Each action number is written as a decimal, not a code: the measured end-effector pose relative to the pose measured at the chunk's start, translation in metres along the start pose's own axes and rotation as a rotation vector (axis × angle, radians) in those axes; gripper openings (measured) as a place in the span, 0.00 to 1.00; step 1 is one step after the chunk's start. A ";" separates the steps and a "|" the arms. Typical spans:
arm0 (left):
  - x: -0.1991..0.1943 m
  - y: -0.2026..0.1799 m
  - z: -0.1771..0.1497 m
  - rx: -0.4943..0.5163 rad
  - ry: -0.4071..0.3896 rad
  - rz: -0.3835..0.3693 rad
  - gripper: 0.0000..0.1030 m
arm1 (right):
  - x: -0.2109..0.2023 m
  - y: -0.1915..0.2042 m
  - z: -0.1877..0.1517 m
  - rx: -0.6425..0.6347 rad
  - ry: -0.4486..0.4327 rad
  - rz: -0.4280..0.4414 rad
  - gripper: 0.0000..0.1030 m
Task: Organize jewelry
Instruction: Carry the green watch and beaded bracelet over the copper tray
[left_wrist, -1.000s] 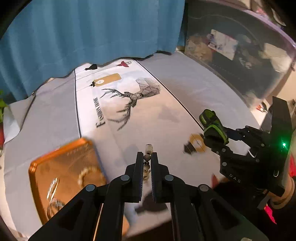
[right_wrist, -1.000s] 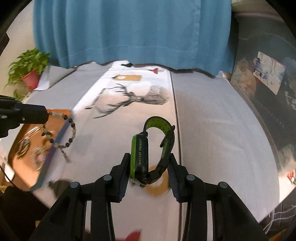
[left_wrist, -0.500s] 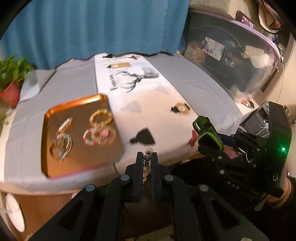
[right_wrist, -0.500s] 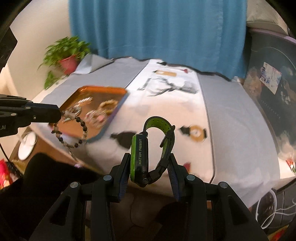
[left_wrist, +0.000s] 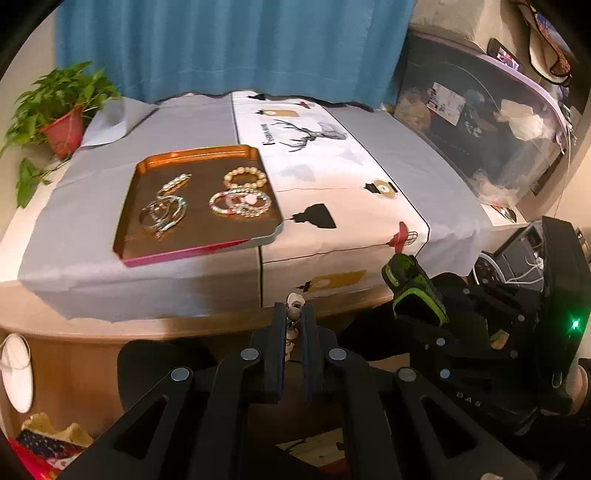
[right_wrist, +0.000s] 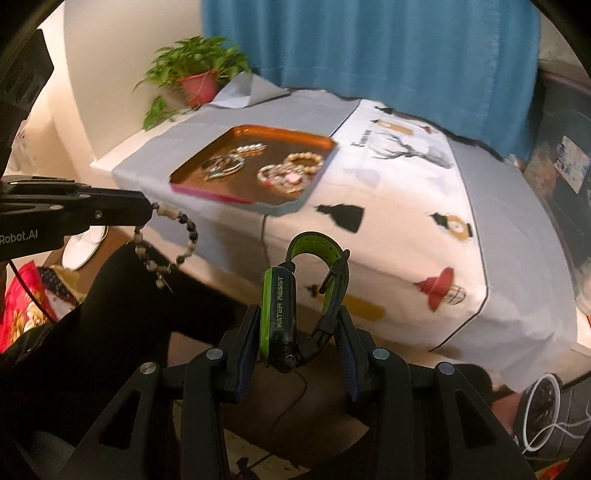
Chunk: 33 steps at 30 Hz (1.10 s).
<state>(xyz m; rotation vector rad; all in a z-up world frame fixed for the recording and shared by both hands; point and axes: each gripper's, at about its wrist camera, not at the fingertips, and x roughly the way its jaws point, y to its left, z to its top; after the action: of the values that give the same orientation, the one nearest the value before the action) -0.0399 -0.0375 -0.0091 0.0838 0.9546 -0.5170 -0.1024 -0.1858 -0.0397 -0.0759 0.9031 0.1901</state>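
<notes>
My left gripper (left_wrist: 294, 320) is shut on a beaded bracelet (left_wrist: 294, 314); in the right wrist view the bracelet (right_wrist: 177, 243) hangs in a loop from the left gripper (right_wrist: 149, 212). My right gripper (right_wrist: 299, 328) is shut on a black and green watch (right_wrist: 279, 314), its strap arching above the pads. In the left wrist view the watch (left_wrist: 413, 291) shows at the right. Both grippers hang in front of the table's near edge, below its top. An orange tray (left_wrist: 133, 184) with several bracelets (left_wrist: 240, 195) lies on the table, far from both grippers.
A grey cloth and a white runner with a deer print (left_wrist: 310, 133) cover the table. A potted plant (left_wrist: 62, 114) stands at the back left, a blue curtain (left_wrist: 221, 48) behind. Clear storage bins (left_wrist: 480, 122) sit to the right. The floor below holds clutter.
Both grippers have drawn back from over the table to in front of its near edge, with the bracelet and the watch still held. The tray now lies farther away.
</notes>
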 end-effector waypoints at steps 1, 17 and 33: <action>-0.002 0.002 -0.004 -0.013 -0.004 -0.004 0.05 | 0.000 0.003 -0.001 -0.003 0.004 0.003 0.39; -0.005 0.013 -0.022 -0.048 -0.016 -0.002 0.05 | 0.010 0.033 -0.008 -0.066 0.058 0.031 0.39; 0.000 0.031 -0.016 -0.076 -0.022 0.002 0.05 | 0.024 0.036 0.003 -0.078 0.079 0.026 0.39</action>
<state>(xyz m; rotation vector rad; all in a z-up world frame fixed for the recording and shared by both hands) -0.0378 -0.0057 -0.0231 0.0104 0.9512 -0.4788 -0.0930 -0.1470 -0.0559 -0.1446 0.9759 0.2480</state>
